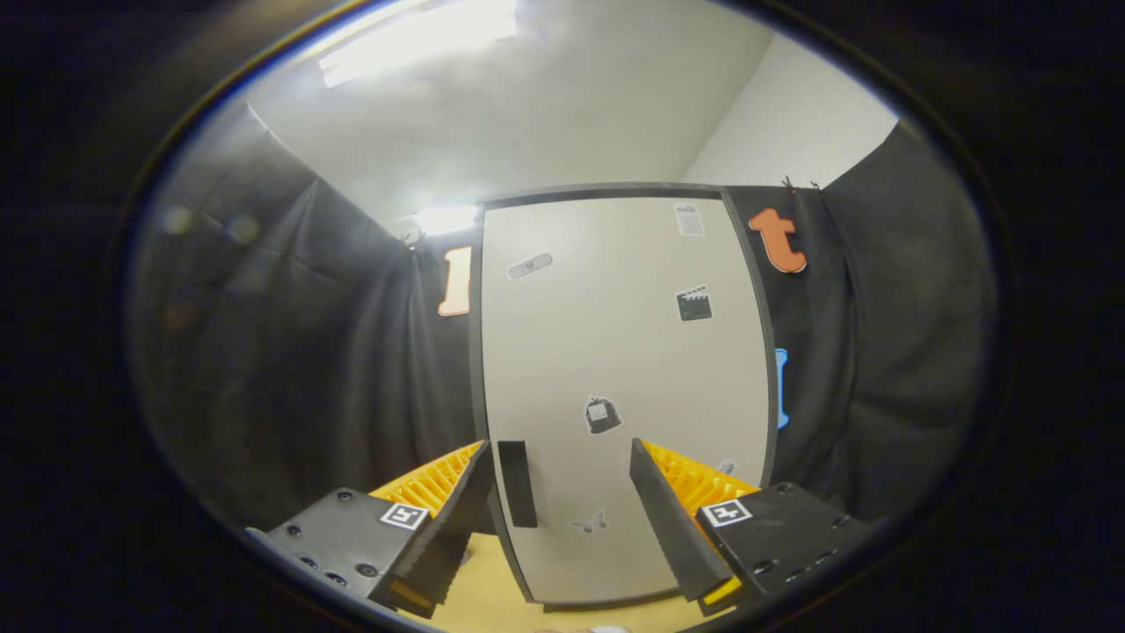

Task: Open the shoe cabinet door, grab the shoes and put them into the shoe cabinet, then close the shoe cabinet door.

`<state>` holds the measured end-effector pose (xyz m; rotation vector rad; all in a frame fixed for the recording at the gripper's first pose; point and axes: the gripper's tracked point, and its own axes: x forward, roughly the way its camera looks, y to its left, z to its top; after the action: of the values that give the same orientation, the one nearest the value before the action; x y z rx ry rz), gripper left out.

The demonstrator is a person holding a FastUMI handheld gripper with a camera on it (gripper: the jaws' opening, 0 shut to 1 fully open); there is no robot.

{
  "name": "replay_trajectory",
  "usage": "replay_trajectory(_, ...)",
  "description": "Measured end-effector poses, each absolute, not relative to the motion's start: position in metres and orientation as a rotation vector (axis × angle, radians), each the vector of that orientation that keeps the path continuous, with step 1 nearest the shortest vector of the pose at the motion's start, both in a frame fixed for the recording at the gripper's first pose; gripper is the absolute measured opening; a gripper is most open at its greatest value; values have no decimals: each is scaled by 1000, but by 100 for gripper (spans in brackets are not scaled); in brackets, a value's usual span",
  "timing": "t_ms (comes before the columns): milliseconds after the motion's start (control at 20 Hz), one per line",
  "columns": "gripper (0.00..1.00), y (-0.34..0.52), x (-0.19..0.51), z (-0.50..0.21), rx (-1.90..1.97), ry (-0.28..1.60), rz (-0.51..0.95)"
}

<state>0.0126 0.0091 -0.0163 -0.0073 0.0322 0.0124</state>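
The tall, flat, pale grey shoe cabinet door with its dark frame stands closed straight ahead of the gripper, its face smooth and matte. Draped black cloth walls hang close on both sides of the cabinet, leaving narrow margins at the door's left and right edges; a white ceiling with a bright light panel lies above. A light wooden surface shows beneath the door's lower edge. Small flat stickers are scattered over the door face. A slim, upright, dark rectangular handle sits near the door's lower left edge, just inside the left finger. The gripper is spread wide, holding nothing; its fingers are ribbed wedges, with the handle and bare door panel between them, contact with the door not discernible.
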Motion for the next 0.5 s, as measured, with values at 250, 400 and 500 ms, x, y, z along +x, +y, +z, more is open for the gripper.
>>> replay_trajectory(250, 97, 17, 24, -25, 0, 41, 29)
replay_trajectory(400, 97, 23, 37, -35, 1, 53, 41)
replay_trajectory(500, 97, 28, 46, -42, -1, 61, 49)
